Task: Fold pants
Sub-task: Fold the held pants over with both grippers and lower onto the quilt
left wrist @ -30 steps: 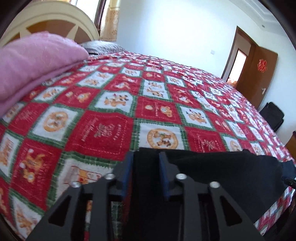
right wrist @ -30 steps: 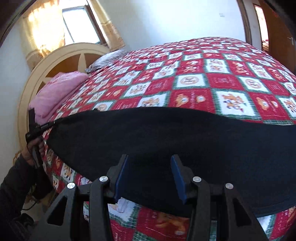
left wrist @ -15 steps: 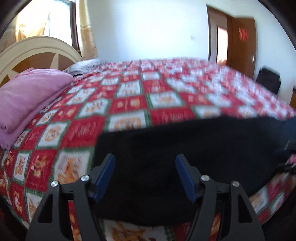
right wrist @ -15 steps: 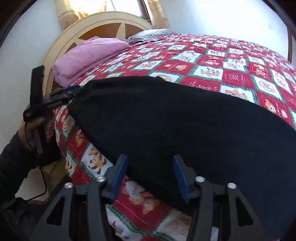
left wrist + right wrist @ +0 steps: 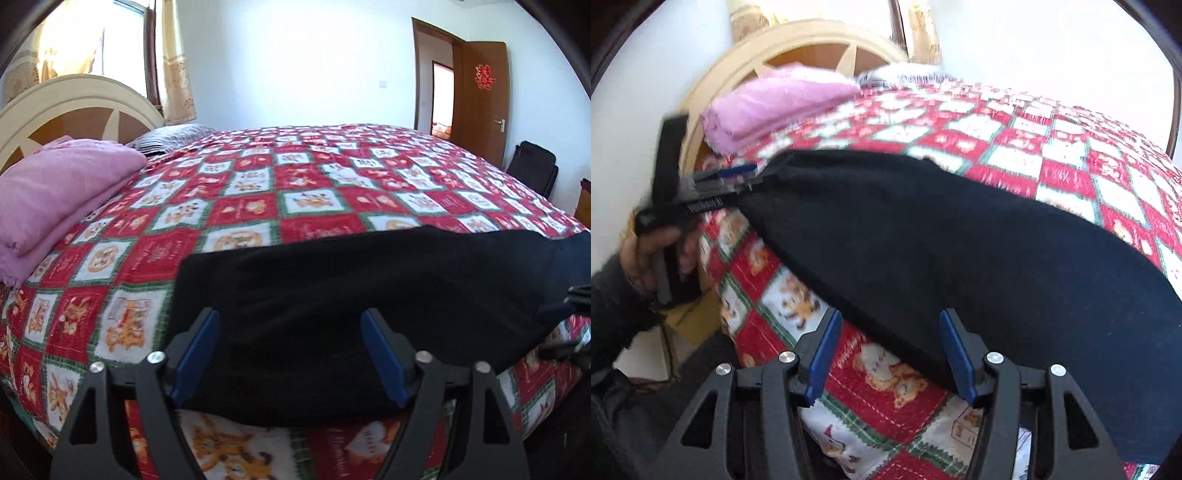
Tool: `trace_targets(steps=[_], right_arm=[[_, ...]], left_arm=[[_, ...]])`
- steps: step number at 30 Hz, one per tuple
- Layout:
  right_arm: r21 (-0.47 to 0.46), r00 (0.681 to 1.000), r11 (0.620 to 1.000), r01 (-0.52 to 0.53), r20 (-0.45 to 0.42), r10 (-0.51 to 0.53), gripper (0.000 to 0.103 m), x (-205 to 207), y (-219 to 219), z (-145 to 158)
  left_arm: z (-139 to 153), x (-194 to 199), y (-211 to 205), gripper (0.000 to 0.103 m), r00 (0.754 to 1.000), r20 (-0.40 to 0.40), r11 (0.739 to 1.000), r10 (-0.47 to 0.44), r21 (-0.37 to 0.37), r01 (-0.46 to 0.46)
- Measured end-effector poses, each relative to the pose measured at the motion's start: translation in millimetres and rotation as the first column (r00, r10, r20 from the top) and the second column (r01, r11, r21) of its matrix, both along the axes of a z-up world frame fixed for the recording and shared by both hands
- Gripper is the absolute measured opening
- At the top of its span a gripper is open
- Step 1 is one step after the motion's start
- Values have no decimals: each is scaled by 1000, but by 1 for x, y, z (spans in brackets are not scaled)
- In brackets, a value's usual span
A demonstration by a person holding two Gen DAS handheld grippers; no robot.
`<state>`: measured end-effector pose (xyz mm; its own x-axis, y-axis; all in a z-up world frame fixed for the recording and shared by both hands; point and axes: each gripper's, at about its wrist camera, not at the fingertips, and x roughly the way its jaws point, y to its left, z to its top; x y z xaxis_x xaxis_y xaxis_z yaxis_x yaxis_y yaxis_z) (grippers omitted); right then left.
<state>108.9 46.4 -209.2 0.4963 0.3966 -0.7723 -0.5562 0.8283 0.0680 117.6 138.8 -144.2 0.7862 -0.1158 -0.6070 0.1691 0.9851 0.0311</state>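
Observation:
The black pants (image 5: 332,295) lie flat in a long band across the near edge of the bed; they also show in the right wrist view (image 5: 942,240). My left gripper (image 5: 290,352) is open, its blue pads wide apart over the pants' near edge. It shows from the side in the right wrist view (image 5: 735,177), at the pants' left end. My right gripper (image 5: 888,354) is open, its pads straddling the pants' near edge over the bed's side. Part of it shows at the far right of the left wrist view (image 5: 576,295).
The bed has a red, white and green patterned quilt (image 5: 314,184). A folded pink blanket (image 5: 62,184) lies at the headboard (image 5: 74,99), with a striped pillow (image 5: 173,136) beside it. A brown door (image 5: 480,99) and a black chair (image 5: 532,170) stand at the right.
My left gripper let go of the pants' end, opened wide and drew back. My right gripper swung left along the near edge. The pants now lie flat on the quilt.

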Motion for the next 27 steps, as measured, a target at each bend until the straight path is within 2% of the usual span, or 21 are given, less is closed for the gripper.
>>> trace_targets(steps=[1, 4, 7, 10, 12, 14, 18, 19, 21, 24, 26, 27], right_arm=[[-27, 1000, 1000, -8, -23, 7, 57, 0, 3, -7], [-76, 999, 997, -32, 25, 34, 57, -8, 7, -9], [-18, 1000, 1000, -5, 14, 5, 57, -3, -4, -3], [13, 996, 998, 56, 67, -57, 57, 1, -23, 14], [4, 991, 995, 103, 86, -103, 57, 8, -35, 22], [-14, 980, 985, 173, 106, -171, 57, 16, -51, 26], [-40, 948, 950, 308, 96, -304, 57, 33, -90, 26], [-43, 939, 940, 340, 78, -336, 57, 37, -100, 24], [-54, 928, 927, 371, 33, -370, 57, 40, -116, 15], [-1, 932, 932, 362, 36, -362, 58, 33, -128, 8], [12, 932, 933, 361, 43, -361, 61, 33, -129, 6], [22, 937, 937, 348, 40, -348, 73, 33, -128, 5]], left_arm=[[-5, 1, -4, 84, 1000, -17, 1000, -4, 14, 5], [-21, 6, -7, 84, 997, -78, 1000, 10, 25, -8], [-16, 2, -7, 84, 997, -73, 1000, 16, 1, -16], [-2, 2, -7, 86, 999, -39, 999, 17, -37, -19], [3, 7, -9, 99, 999, -32, 998, 34, -50, -36], [2, 13, -10, 102, 997, -37, 996, 61, -61, -63], [-14, 30, -12, 102, 989, -124, 991, 78, -100, -91], [-18, 32, -12, 102, 986, -141, 990, 86, -96, -100], [-24, 28, -16, 103, 989, -123, 994, 81, -66, -89], [-28, 25, -20, 103, 991, -101, 995, 91, -42, -95], [-28, 25, -20, 103, 990, -98, 993, 99, -49, -105], [-28, 26, -19, 103, 989, -99, 992, 107, -58, -113]])
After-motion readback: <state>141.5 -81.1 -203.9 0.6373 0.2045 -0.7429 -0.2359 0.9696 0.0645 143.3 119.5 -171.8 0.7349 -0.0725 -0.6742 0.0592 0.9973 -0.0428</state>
